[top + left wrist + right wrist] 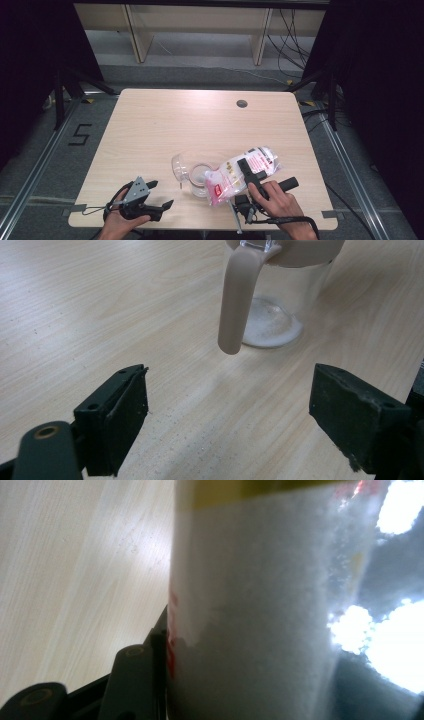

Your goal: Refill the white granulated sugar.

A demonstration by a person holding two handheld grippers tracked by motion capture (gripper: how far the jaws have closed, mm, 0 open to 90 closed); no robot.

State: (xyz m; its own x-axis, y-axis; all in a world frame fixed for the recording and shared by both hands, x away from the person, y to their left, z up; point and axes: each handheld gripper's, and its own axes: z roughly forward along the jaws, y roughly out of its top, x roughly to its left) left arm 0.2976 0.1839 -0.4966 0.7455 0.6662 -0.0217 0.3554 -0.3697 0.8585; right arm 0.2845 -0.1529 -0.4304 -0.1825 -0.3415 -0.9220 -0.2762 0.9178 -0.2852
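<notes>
Left hand [117, 222]: low at the near table edge, bearing the left gripper [161, 195]; jaws spread wide, nothing between them, aimed toward the jug.
Clear jug [192, 175] with beige handle [235, 300]: standing on the wooden table [165, 120], near centre front, white powder at its bottom.
Right hand [280, 202]: right gripper [252, 170] clamped on a bag of white powder [240, 172], tilted over the jug's mouth.
</notes>
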